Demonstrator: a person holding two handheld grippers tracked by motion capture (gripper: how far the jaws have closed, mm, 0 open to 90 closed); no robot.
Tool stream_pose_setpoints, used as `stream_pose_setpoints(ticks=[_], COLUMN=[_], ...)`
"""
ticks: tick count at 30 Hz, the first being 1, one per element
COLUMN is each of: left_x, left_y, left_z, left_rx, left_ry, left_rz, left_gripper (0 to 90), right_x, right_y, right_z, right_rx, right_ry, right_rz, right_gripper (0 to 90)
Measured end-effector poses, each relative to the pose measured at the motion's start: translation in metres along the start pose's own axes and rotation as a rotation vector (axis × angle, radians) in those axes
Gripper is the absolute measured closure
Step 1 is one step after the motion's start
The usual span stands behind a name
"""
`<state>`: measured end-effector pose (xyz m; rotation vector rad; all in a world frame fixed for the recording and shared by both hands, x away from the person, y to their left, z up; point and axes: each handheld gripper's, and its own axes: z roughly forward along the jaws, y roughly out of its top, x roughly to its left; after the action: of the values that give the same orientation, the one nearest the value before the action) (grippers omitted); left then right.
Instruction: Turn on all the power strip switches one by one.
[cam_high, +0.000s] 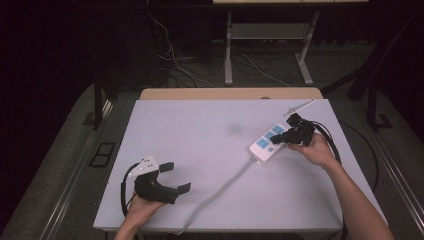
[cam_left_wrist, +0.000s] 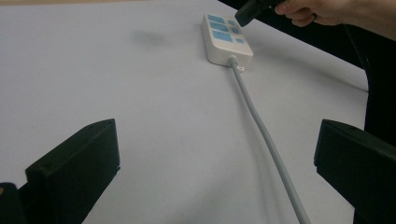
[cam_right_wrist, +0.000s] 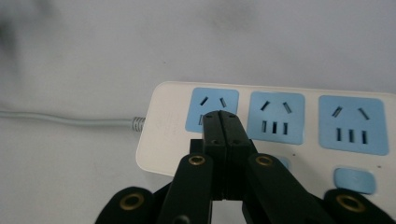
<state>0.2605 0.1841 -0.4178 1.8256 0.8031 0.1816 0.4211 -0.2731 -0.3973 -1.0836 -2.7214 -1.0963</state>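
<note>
A big white table (cam_high: 200, 130) holds a white power strip (cam_high: 267, 142) with blue sockets. The strip lies near the far right side of the table. Its long grey cord (cam_high: 220, 192) runs from the strip toward the near edge of the table.

The right gripper (cam_high: 280, 139) is over the power strip. Its jaws are pressed together with nothing between them. In the right gripper view the tips sit just above the strip, near the blue socket (cam_right_wrist: 212, 109) closest to the cord end. A small blue button (cam_right_wrist: 355, 181) sits on the near edge of the strip.

The left gripper (cam_high: 175, 177) rests low at the near left of the table, well apart from the strip. Its jaws are spread wide and hold nothing.

It looks like the job is to poke or press something on the strip with the shut tips. The gripper is in place, but the press does not look done yet.

I cannot tell if the tips touch the strip or just hang over it. The jaws hide part of the strip under them, maybe one more button. The cord's far end runs off the table edge, so its plug is hidden.
</note>
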Motion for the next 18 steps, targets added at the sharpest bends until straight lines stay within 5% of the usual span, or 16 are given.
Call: stream_pose_setpoints(ticks=[18], left_x=[0.001], left_y=[0.0], left_z=[0.0], left_rx=[-0.001], left_ry=[0.0], left_rz=[-0.002], left_gripper=[0.0], right_x=[-0.018], right_y=[0.008], right_z=[-0.018], right_rx=[-0.03], right_ry=[-0.042], right_rz=[0.025], right_gripper=[90.0])
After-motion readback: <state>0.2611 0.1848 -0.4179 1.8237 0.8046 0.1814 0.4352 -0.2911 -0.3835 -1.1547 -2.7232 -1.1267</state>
